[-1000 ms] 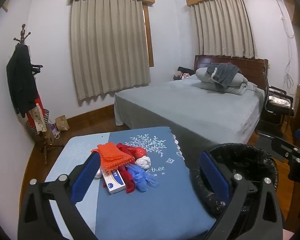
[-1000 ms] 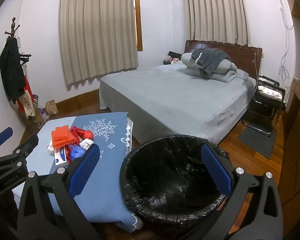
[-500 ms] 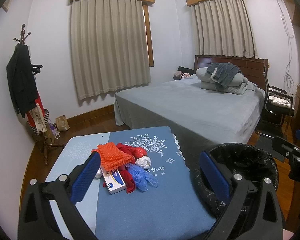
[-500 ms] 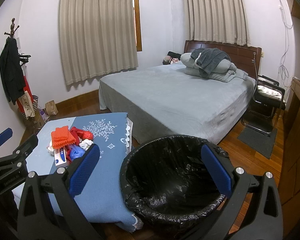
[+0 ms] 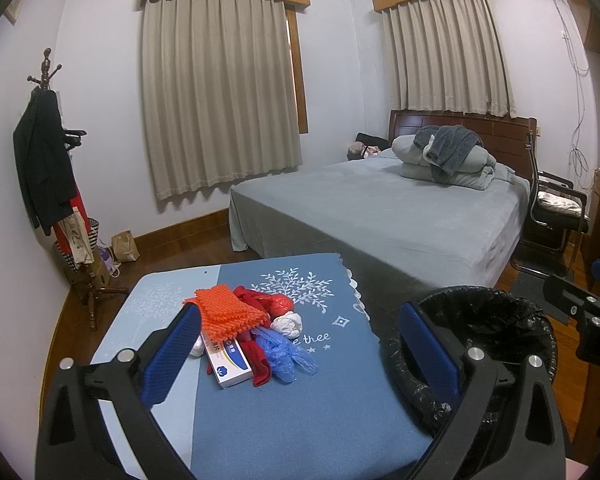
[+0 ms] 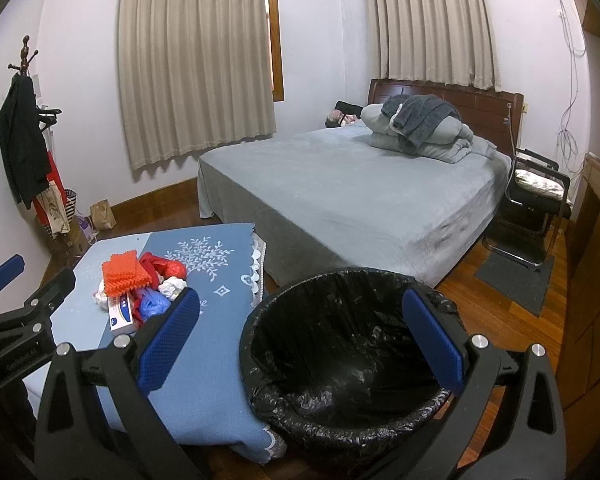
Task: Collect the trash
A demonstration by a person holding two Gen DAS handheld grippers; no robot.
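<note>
- Since nothing sits between the blue pads of either tool, we judge the collecting has not yet begun: our left tool [image 5: 300, 354] stands wide apart and bare, and our right tool [image 6: 300, 340] likewise spreads wide with nothing in it.
- Ahead of the left tool, slightly to its left side, the trash lies in one small heap on the worktop [image 5: 300, 408]: an orange mesh piece [image 5: 228, 314] on top, a red bag [image 5: 260, 304] under and behind it, a white crumpled wad [image 5: 287, 324], a blue bag [image 5: 286, 354] and a small box [image 5: 228, 362] nearest the tool.
- Directly below and in front of the right tool stands the bin [image 6: 340, 356], lined in black plastic; what we can see of its inside looks empty, though the near part is hidden by the tool.
- From the left tool, that bin sits off to the right, just beside the worktop edge.
- As we read it, every piece is left to do: each must be pinched from the heap and carried over to the bin.
- Loose bags and the mesh may drag neighbours along, we suspect.
</note>
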